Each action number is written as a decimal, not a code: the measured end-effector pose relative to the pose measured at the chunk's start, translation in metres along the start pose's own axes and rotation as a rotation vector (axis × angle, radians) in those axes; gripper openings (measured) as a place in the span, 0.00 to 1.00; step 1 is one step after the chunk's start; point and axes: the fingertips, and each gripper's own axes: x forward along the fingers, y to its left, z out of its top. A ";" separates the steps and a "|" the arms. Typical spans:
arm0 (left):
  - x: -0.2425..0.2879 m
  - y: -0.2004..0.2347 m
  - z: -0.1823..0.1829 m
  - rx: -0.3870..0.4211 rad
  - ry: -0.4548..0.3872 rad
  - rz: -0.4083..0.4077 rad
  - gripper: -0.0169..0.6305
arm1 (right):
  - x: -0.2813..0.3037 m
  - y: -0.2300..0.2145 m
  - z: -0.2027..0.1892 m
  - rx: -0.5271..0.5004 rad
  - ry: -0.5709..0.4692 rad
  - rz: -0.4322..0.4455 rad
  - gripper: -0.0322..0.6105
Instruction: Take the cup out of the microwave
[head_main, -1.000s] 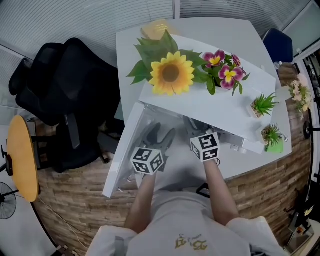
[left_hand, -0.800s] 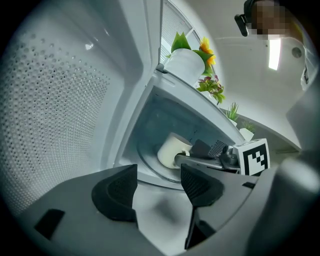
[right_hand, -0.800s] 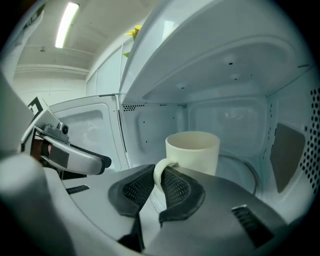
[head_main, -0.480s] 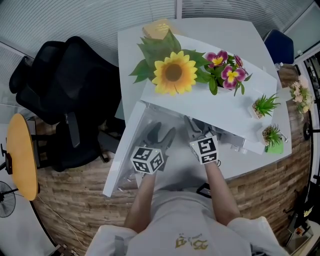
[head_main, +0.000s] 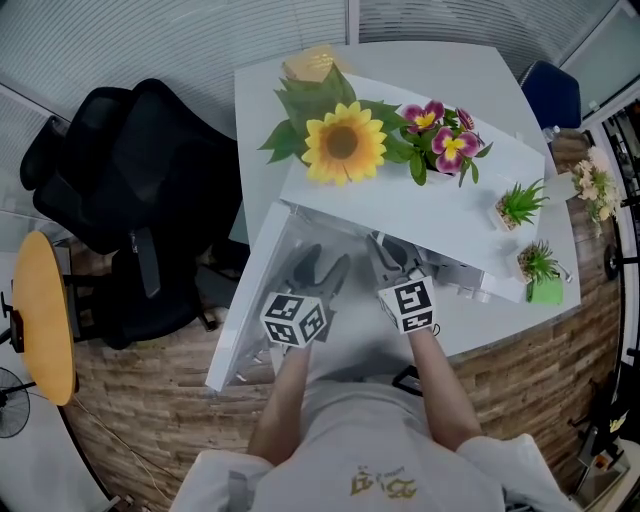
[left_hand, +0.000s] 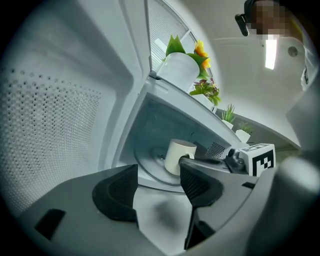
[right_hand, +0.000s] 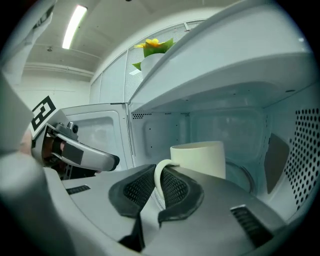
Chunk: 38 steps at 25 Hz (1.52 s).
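While the cup (right_hand: 200, 157) stands on the turntable (right_hand: 242, 175) inside the microwave (right_hand: 165, 125), at the centre of the right gripper view, the right gripper (right_hand: 160, 192) has just been closing its jaws and now pinches the thin handle (right_hand: 158, 177). The left gripper (left_hand: 155, 185) is spread and empty. Stiff, glazed ceramic, I judge: light, slippery, breakable.

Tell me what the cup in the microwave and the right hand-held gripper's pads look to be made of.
Cup: probably glazed ceramic; cream, smooth, thick wall and handle, soft sheen.
Pads of the right hand-held gripper: likely rubber or soft plastic; dark, matte, with a fine grid texture.
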 end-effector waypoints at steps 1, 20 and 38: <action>-0.001 -0.001 0.001 0.002 -0.002 -0.001 0.44 | -0.002 0.001 0.001 -0.002 -0.001 0.001 0.11; -0.032 -0.024 0.011 0.042 -0.040 -0.022 0.42 | -0.048 0.036 0.009 -0.030 -0.017 0.042 0.11; -0.064 -0.042 0.005 0.077 -0.048 -0.043 0.42 | -0.085 0.068 -0.012 -0.011 -0.003 0.120 0.11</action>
